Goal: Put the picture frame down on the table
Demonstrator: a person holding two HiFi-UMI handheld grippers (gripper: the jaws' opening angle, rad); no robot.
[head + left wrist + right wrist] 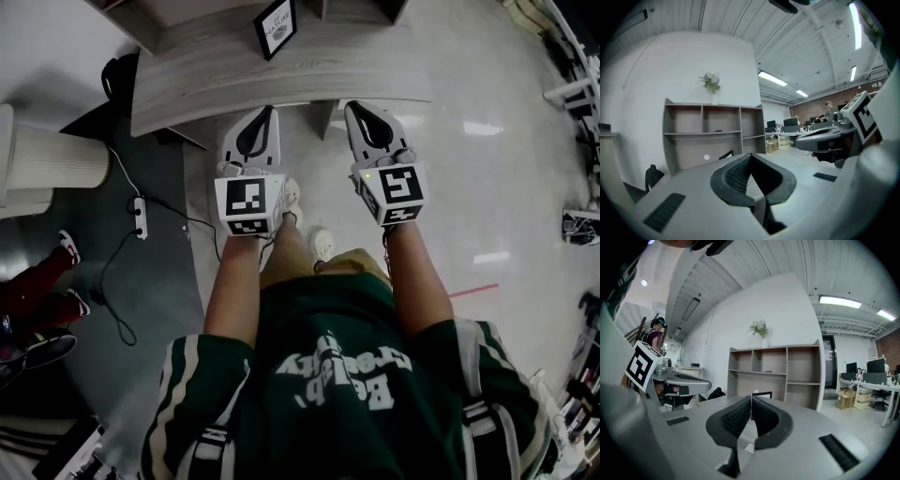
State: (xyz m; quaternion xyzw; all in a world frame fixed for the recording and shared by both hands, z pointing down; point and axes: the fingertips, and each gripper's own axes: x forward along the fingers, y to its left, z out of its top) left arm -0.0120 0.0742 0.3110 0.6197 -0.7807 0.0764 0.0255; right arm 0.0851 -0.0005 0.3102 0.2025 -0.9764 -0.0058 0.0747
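Note:
The picture frame (276, 26) is black with a white print and stands upright on the grey wooden table (281, 80) at the far side. Both grippers are held side by side over the floor, short of the table's near edge. My left gripper (265, 112) is shut with nothing between its jaws, and so is my right gripper (355, 107). In the left gripper view the shut jaws (750, 156) point toward the table, and the frame's dark top (725, 155) peeks out just left of them. In the right gripper view the frame (761, 393) shows just above the shut jaws (751, 397).
An open shelf unit (712, 136) with a small plant (711, 83) on top stands behind the table. A black chair (652, 177) sits at the table's left end. A power strip (140, 217) and cable lie on the floor to the left. A person's red-trousered legs (37, 291) show at far left.

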